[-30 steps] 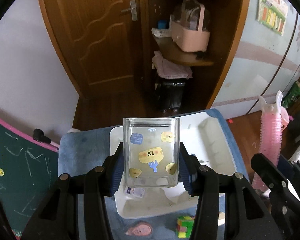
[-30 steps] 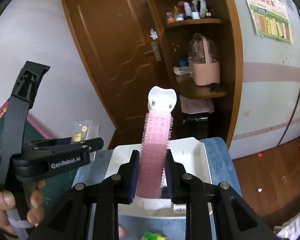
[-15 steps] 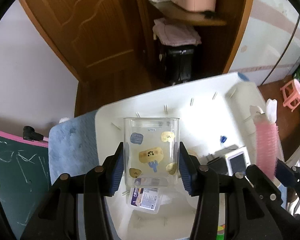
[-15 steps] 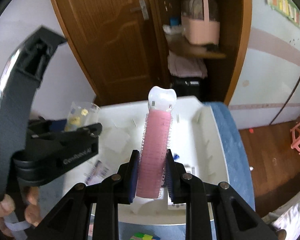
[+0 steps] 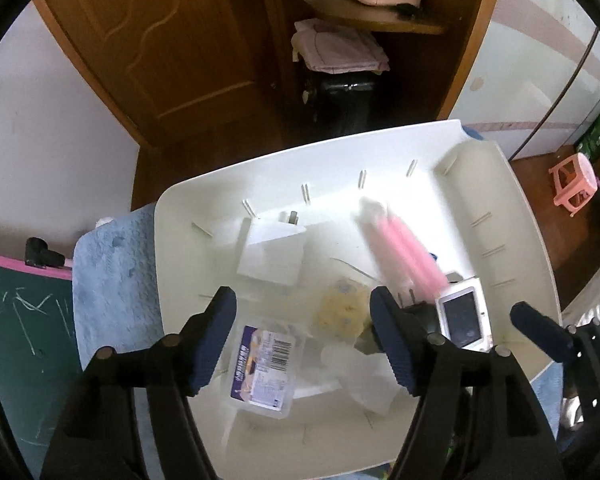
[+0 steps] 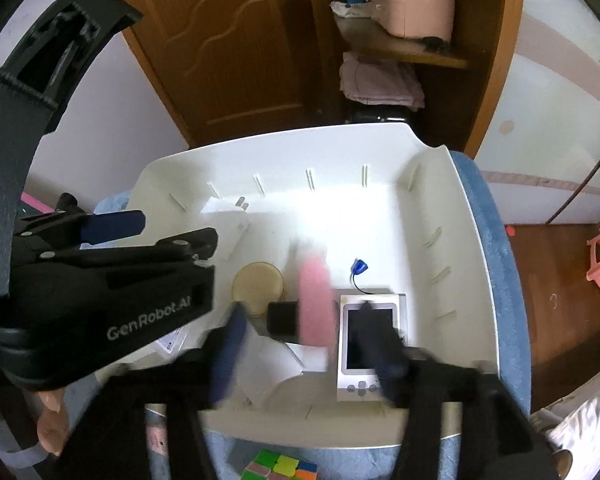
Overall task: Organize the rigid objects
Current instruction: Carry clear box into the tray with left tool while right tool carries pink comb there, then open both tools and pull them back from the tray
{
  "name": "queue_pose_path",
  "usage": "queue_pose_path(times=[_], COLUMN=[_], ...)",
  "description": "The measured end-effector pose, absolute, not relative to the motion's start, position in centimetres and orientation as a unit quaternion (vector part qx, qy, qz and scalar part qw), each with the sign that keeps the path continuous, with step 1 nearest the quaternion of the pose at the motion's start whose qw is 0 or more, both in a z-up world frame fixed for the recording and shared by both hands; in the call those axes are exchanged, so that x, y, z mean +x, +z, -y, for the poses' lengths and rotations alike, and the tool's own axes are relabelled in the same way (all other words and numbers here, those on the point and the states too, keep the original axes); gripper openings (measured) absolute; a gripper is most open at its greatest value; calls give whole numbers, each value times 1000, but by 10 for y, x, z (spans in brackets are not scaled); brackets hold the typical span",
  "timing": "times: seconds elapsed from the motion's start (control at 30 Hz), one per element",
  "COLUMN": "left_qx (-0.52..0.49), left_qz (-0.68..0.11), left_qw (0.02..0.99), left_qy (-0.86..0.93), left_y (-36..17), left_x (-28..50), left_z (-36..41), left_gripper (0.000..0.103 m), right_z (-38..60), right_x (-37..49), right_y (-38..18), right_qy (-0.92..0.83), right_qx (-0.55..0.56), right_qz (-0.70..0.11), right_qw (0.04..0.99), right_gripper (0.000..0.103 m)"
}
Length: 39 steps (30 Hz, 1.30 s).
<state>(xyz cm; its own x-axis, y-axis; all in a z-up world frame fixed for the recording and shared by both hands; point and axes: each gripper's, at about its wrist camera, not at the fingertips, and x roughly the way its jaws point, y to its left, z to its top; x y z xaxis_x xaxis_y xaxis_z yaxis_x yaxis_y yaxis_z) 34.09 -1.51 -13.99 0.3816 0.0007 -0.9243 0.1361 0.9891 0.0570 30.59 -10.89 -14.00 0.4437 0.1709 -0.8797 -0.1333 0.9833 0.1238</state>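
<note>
Brown wooden doors [image 5: 180,52] and a corner shelf [image 6: 400,46] stand behind the blue towel-covered table [image 6: 490,240], on which our big white plastic tray [image 5: 380,152] takes up most of the surface.

Our left gripper [image 5: 304,336] points steeply down over the tray's near left part; its fingers are opening, set wide apart with nothing pressed between them. Below that gap the clear square glass with yellow stickers [image 5: 342,308] shows only as a blur inside the tray, and we cannot tell whether it stands or lies there. Just beside it, towards the tray's near left corner, lies a clear plastic box with a purple barcode label [image 5: 260,368].

Our right gripper [image 6: 308,344] is blurred, its fingers also opening. The pink bristly hair roller [image 6: 314,300] sits between them, smeared, with the fingers clear of its sides. It is over the middle of the tray, between a round yellowish lid [image 6: 257,286] and a white handheld game console [image 6: 370,340] lying flat near the tray's near right edge.

A colourful puzzle cube [image 6: 280,466] rests on the table just off the tray's near edge.
</note>
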Motion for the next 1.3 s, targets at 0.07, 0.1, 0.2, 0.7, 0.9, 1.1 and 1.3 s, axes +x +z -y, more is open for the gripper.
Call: queue_pose_path(times=[0.07, 0.1, 0.2, 0.7, 0.9, 1.1, 1.3], left_qx=[59, 59, 59, 35, 14, -11, -36], left_qz=[-553, -552, -545, -500, -475, -460, -446], left_qw=[830, 831, 836, 864, 879, 887, 894], left_qy=[-40, -40, -40, -34, -29, -29, -32], left_y=[-136, -133, -126, -65, -41, -26, -14], left_x=[339, 338, 332, 282, 252, 219, 190], left_z=[15, 16, 16, 12, 8, 8, 9], left_gripper=[73, 73, 73, 73, 73, 73, 73], right_z=[106, 105, 105, 135, 150, 165, 175], right_x=[300, 298, 293, 242, 211, 180, 150], right_y=[-135, -134, -130, -85, -62, -41, -21], right_qy=[91, 94, 98, 119, 128, 140, 149], right_qx=[5, -1, -8, 40, 52, 65, 63], right_qz=[-512, -511, -505, -462, -435, -411, -387], right_qw=[854, 854, 858, 878, 890, 898, 908], right_gripper=[68, 68, 68, 68, 68, 68, 68])
